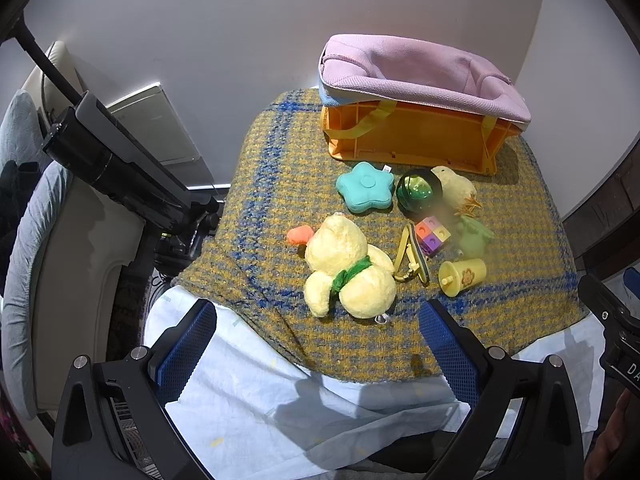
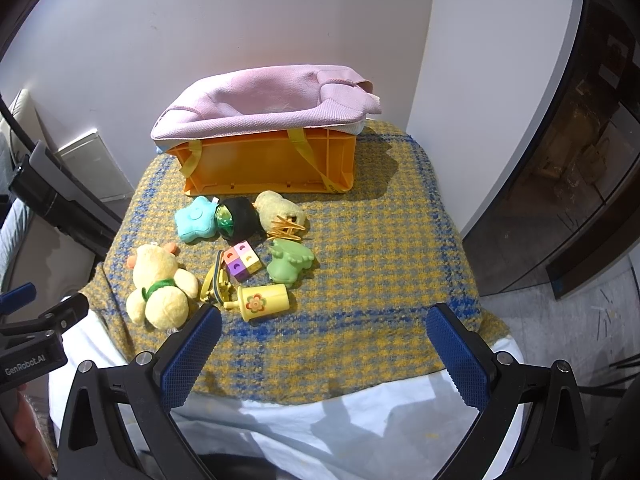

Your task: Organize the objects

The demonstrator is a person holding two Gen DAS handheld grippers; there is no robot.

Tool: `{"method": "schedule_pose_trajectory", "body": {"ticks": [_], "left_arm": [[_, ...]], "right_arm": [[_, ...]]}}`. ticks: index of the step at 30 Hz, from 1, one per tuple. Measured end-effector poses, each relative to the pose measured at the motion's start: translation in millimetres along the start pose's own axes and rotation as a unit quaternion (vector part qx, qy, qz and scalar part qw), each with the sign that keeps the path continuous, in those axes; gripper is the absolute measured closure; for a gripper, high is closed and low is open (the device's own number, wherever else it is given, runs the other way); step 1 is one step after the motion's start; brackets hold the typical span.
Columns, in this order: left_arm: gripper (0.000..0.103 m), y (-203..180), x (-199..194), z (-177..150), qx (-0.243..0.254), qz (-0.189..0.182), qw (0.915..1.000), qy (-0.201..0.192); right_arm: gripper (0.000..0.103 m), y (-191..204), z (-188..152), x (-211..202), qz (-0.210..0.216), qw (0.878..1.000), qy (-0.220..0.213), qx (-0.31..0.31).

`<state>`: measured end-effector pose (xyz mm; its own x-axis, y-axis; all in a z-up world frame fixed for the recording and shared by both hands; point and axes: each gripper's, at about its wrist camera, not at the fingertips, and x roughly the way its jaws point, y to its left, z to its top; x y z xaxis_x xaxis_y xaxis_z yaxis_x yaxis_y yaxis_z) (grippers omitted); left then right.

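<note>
Woven yellow-and-blue cloth [image 2: 360,248] is spread over the desk, with white sheeting [image 2: 360,432] showing below it at the near edge. An orange crate [image 2: 272,164] is set at the far edge, against the wall, and a pink bag [image 2: 256,104] is laid across its top. All the toys are gathered on the cloth in front of the crate, toward the middle of the desk. Largest among them, a yellow plush [image 2: 160,288] is seen lying nearest the near-left corner, a green ribbon round its neck. A chick [image 2: 276,208] is placed just before the crate, touching a black-and-green ball [image 2: 236,218], and a teal flower cushion [image 2: 196,218] is pressed against the ball's other side. A green toy [image 2: 288,264] is found just nearer than the chick, beside a cube [image 2: 242,260] of orange, pink, purple and yellow squares. A yellow cup [image 2: 264,302] with a flower print is lying on its side close to the near edge, and a yellow strap [image 2: 216,280] is tangled between it and the plush.

The left gripper [image 1: 316,350] is held over the near edge with its jaws spread wide and nothing between them. The right gripper [image 2: 324,354] is held likewise, jaws released and empty.
</note>
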<state>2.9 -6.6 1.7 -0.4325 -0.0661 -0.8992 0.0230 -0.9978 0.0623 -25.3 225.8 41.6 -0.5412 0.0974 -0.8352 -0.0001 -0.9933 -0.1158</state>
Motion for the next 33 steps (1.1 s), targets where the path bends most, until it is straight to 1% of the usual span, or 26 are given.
{"method": "schedule_pose_trajectory", "body": {"ticks": [33], "left_arm": [[0.000,2.6,0.3,-5.0,-0.003,0.000,1.0000,0.000]], "right_arm": [[0.000,-0.5,-0.5,1.3,0.001,1.000,-0.001,0.000]]}}
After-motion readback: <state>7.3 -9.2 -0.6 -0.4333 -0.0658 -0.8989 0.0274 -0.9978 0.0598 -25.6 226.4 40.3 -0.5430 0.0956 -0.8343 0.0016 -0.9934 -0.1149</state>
